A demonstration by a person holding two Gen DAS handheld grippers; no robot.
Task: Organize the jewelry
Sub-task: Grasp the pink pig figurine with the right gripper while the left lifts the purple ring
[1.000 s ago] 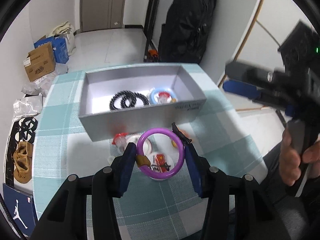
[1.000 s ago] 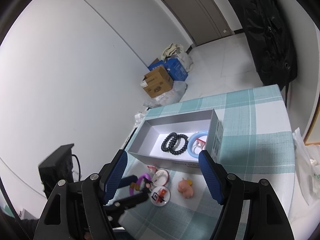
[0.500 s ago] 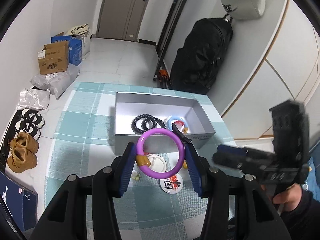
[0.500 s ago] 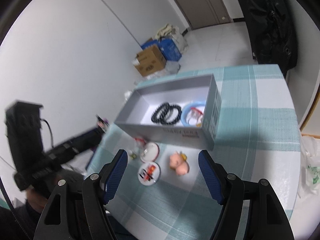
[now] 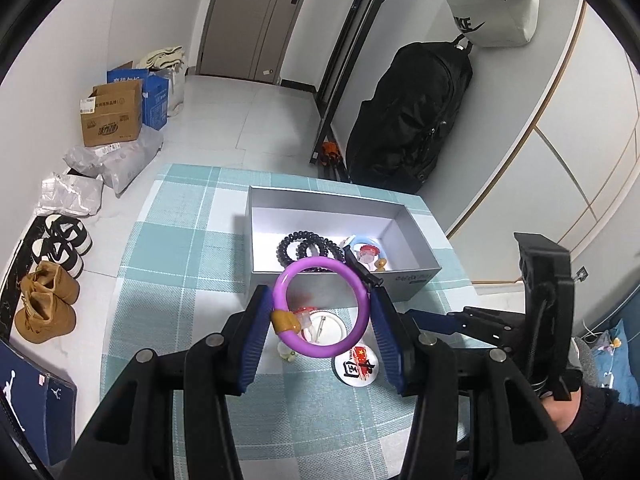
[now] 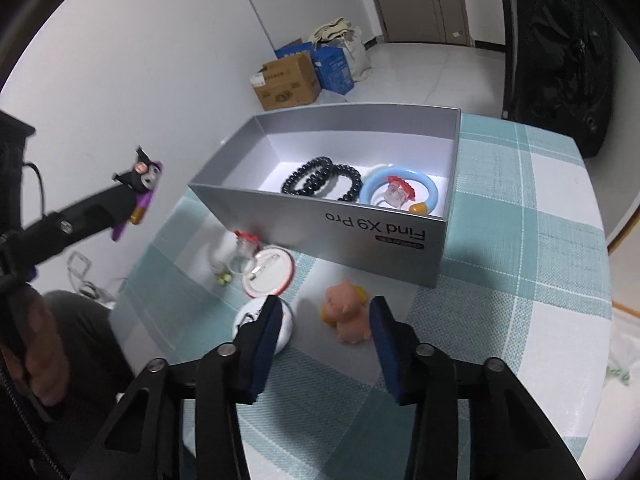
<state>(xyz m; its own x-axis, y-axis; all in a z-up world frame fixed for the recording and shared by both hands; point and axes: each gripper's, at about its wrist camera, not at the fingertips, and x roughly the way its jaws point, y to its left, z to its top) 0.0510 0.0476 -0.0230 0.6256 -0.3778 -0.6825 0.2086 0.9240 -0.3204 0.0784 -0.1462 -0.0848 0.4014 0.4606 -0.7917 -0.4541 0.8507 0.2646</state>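
Observation:
My left gripper (image 5: 320,294) is shut on a purple bangle (image 5: 316,350) with a black cartoon charm (image 6: 140,174), held in the air short of the silver box (image 5: 332,288). In the box lie black bead bracelets (image 6: 320,178) and a blue bangle (image 6: 400,190). My right gripper (image 6: 326,308) hangs low over the table with its jaws closing. A pink pig figure (image 6: 348,316) sits between them, near the right pad, with a gap on the left side.
In front of the box lie a white pin badge (image 6: 268,272), a flag badge (image 5: 356,364), a red-capped clear piece (image 6: 244,244) and small green beads (image 6: 224,278). The teal checked table (image 6: 520,264) ends to the right. Cartons (image 5: 112,118) and shoes (image 5: 44,308) are on the floor.
My right gripper has come down to the pink pig and its jaws have narrowed around it. My left gripper drew back from the box with the purple bangle still in it.

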